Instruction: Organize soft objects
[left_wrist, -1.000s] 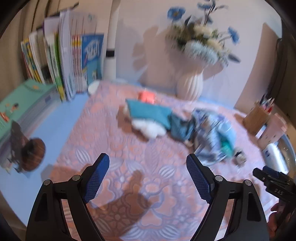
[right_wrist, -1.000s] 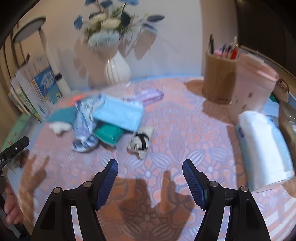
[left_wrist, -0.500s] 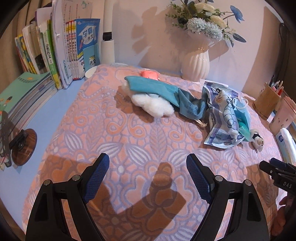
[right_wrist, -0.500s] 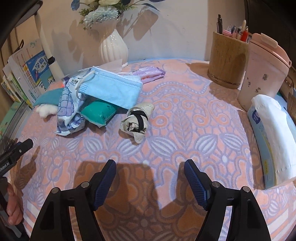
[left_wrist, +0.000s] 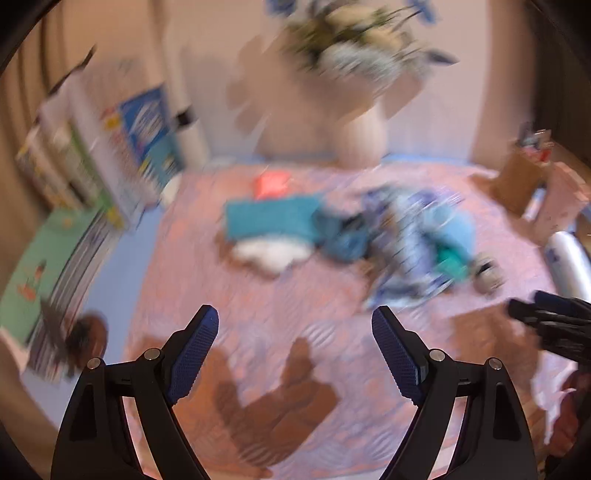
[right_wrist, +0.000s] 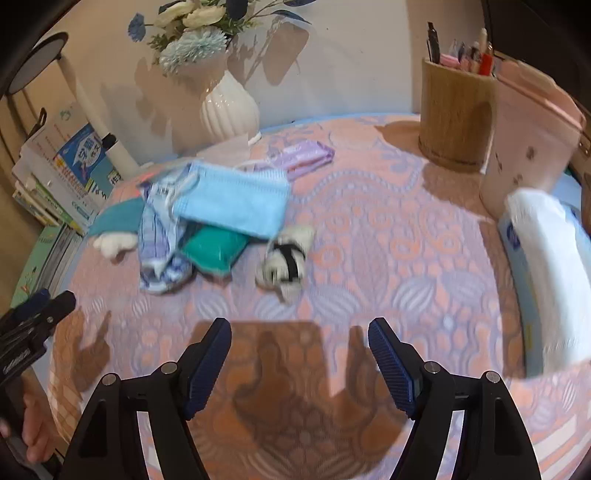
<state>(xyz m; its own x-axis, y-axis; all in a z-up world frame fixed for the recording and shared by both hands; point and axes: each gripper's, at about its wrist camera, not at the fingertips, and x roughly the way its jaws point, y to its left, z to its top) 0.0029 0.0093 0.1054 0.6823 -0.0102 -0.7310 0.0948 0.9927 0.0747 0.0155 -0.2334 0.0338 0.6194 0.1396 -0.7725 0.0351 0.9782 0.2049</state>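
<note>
A heap of soft things lies mid-table on the patterned cloth (right_wrist: 388, 266): a light blue face mask (right_wrist: 236, 201), a blue-white printed pouch (right_wrist: 159, 236), a green pack (right_wrist: 214, 251), a teal cloth (left_wrist: 269, 218) over white fluff (left_wrist: 273, 254), a rolled black-and-white sock (right_wrist: 284, 258) and a purple tissue pack (right_wrist: 303, 157). My left gripper (left_wrist: 295, 354) is open and empty, short of the heap; that view is blurred. My right gripper (right_wrist: 299, 363) is open and empty in front of the sock.
A white vase with flowers (right_wrist: 229, 110) stands at the back. Books (right_wrist: 62, 177) line the left. A wooden pen cup (right_wrist: 456, 122), a pink container (right_wrist: 528, 140) and a tissue pack (right_wrist: 546, 273) stand on the right. A small orange item (left_wrist: 269, 184) lies behind the teal cloth.
Both grippers stayed open and empty. The left view pulled back and tilted, blurring. The right gripper shifted slightly, with the heap a little farther away.
</note>
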